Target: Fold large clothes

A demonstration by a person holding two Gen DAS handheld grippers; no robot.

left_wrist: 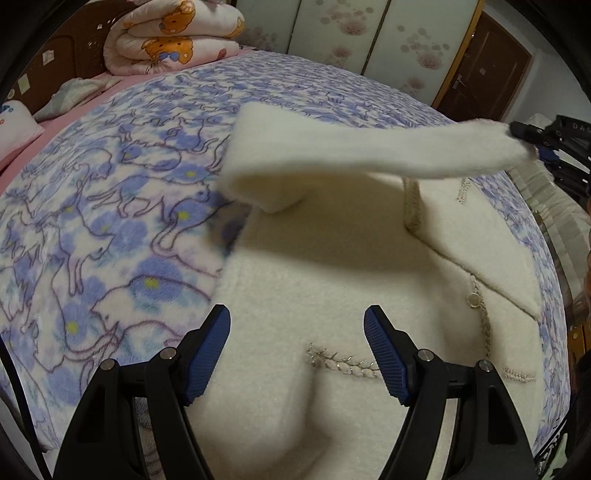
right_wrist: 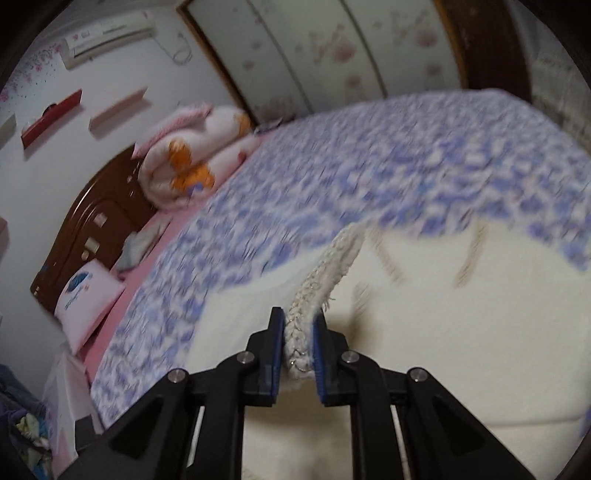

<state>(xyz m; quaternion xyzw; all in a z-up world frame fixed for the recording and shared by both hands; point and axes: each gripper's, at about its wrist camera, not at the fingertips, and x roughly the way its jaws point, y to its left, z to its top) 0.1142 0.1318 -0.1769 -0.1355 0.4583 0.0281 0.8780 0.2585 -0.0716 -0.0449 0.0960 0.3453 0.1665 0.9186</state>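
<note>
A cream fleece coat point(left_wrist: 325, 266) with braided trim and a round button lies spread on the bed. Its sleeve point(left_wrist: 351, 155) is lifted off the coat and stretched across to the right. My right gripper point(left_wrist: 524, 136) pinches the sleeve's cuff at the right edge of the left wrist view. In the right wrist view that gripper point(right_wrist: 299, 325) is shut on the braided cuff point(right_wrist: 325, 273), with the coat's body point(right_wrist: 443, 314) below. My left gripper point(left_wrist: 297, 325) hovers open over the coat's lower part, nothing between its blue pads.
A blue and white cat-print blanket point(left_wrist: 110, 221) covers the bed. A rolled quilt point(left_wrist: 173, 37) with bears lies by the brown headboard point(right_wrist: 96, 221), and a pink pillow point(right_wrist: 88, 295) sits near it. Sliding wardrobe doors point(left_wrist: 351, 33) stand behind the bed.
</note>
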